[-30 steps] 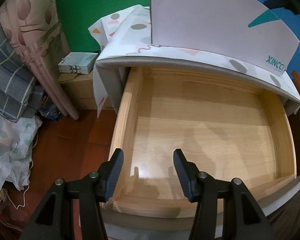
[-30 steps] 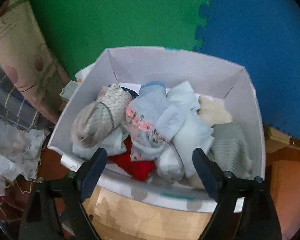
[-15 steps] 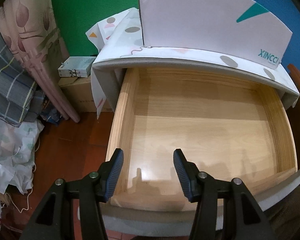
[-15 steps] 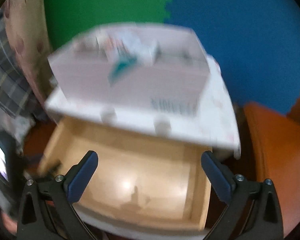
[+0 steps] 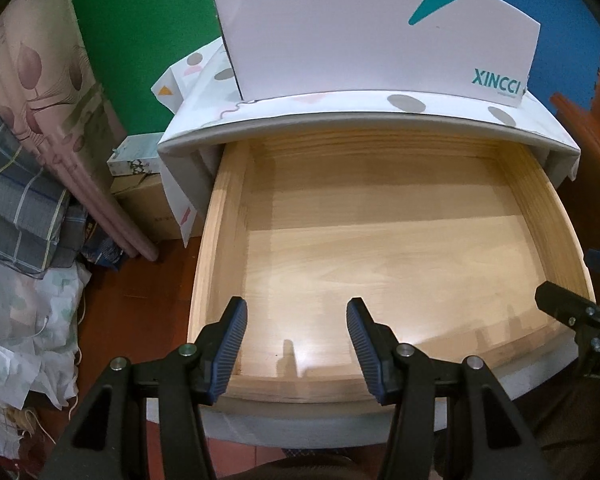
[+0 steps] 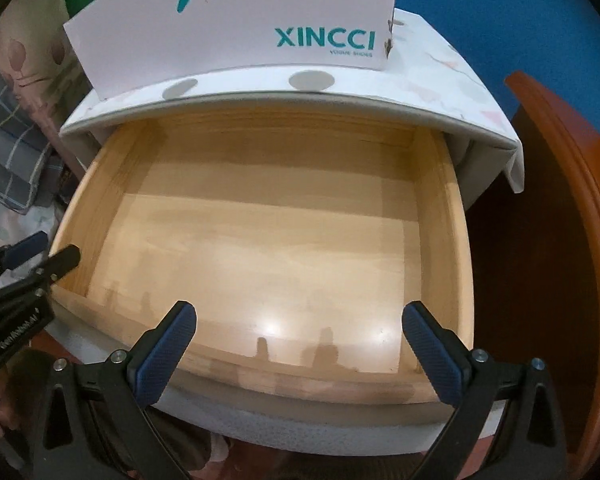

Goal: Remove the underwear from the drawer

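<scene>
Now the pulled-out pale wooden drawer (image 6: 260, 232) shows bare; left gripper (image 5: 296, 344) half-open, right gripper (image 6: 300, 352) just spread wide, both empty; next, probably close it squarely.

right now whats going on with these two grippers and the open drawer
A person holds both grippers over a pulled-out wooden drawer, which shows only bare wood inside. The left gripper hangs over its front left part, partly open and empty. The right gripper is over the front edge, jaws wide with nothing between them. A white XINCCI shoe box stands on the cabinet top above the drawer.
</scene>
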Demonstrator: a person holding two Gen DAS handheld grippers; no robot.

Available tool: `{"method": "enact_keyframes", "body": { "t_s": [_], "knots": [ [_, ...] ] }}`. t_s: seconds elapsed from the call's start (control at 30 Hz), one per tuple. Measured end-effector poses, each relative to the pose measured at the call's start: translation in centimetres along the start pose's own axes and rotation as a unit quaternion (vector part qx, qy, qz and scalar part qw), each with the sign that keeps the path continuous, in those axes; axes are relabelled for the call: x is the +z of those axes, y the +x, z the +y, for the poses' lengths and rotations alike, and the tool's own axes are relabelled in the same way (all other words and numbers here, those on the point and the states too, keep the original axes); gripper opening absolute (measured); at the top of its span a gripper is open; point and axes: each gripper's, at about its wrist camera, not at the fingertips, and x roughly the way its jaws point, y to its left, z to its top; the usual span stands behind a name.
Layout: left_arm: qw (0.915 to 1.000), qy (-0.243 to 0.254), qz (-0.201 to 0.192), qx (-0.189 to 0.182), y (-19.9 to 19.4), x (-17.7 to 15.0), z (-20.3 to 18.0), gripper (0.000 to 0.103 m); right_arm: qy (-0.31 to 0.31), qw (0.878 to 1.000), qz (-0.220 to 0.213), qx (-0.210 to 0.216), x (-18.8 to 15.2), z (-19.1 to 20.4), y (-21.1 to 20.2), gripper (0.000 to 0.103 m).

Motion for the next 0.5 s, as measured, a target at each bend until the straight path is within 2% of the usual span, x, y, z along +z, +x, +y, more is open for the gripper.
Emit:
{"method": "enact_keyframes", "body": {
  "t_s": [0.3, 0.5],
  "knots": [
    [1.0, -0.001, 0.001, -0.004, -0.05, 0.01, 0.05, 0.053, 0.036, 0.999, 0.007, 0.011, -0.57, -0.86, 0.83, 0.102],
    [1.0, -0.001, 0.001, -0.009, -0.09, 0.03, -0.13, 0.053, 0.026, 1.0, 0.005, 0.004, -0.71, -0.43, 0.71, 0.102]
  ]
}}
